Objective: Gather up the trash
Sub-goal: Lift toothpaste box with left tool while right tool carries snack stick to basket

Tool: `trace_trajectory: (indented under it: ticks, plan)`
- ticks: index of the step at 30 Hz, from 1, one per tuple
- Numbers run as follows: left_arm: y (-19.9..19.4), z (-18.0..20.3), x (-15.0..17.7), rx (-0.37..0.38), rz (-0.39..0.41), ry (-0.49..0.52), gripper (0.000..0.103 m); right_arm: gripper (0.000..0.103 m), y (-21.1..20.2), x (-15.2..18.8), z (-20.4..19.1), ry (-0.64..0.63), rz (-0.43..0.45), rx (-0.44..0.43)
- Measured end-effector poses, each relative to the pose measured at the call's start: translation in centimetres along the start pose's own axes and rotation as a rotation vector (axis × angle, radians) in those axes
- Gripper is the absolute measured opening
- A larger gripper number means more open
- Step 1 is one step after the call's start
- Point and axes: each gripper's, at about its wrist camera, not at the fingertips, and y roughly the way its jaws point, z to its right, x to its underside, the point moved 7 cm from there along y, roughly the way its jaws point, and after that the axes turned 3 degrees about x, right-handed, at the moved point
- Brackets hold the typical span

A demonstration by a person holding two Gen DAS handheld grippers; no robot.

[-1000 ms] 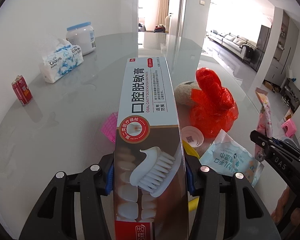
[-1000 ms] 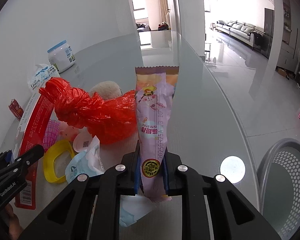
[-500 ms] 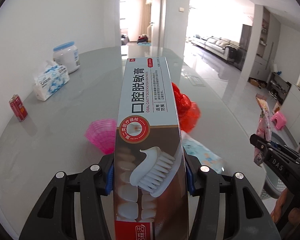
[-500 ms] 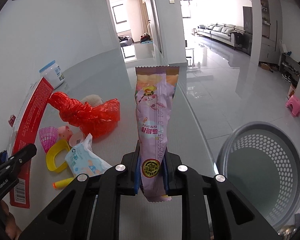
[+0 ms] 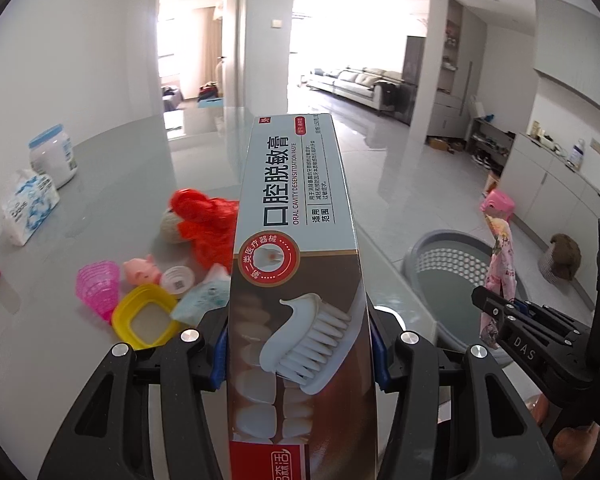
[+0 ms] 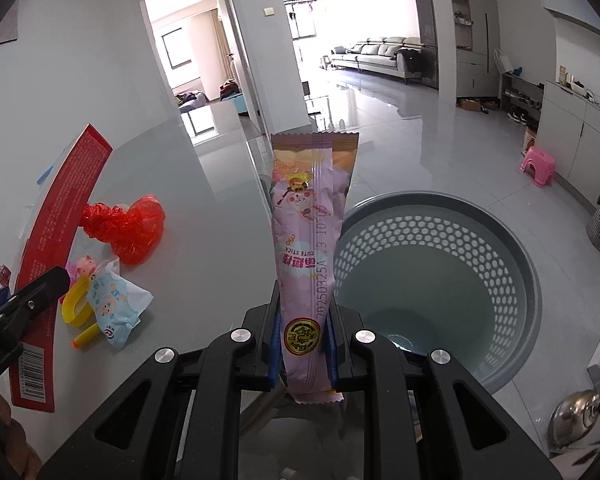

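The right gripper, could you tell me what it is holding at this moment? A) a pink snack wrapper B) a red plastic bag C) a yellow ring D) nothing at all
A: the right gripper is shut on the pink snack wrapper, which stands up between its pads beside the grey perforated basket, while the red plastic bag lies on the table.

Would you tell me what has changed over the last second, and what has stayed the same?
Both grippers have swung away from the table clutter toward the grey basket, which now fills the right wrist view. Nothing was let go: the left gripper still clamps the toothpaste box, the right gripper the pink snack wrapper. The red bag lies unmoved.
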Motion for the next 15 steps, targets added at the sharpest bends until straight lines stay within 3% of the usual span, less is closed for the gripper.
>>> trace_trajectory:
  ticks: [15]
  plan:
    - [4.7, 9.7, 1.1, 0.167, -0.090, 0.151, 0.051, 0.017, -1.1, 2.5, 9.3, 0.145, -0.015, 0.112]
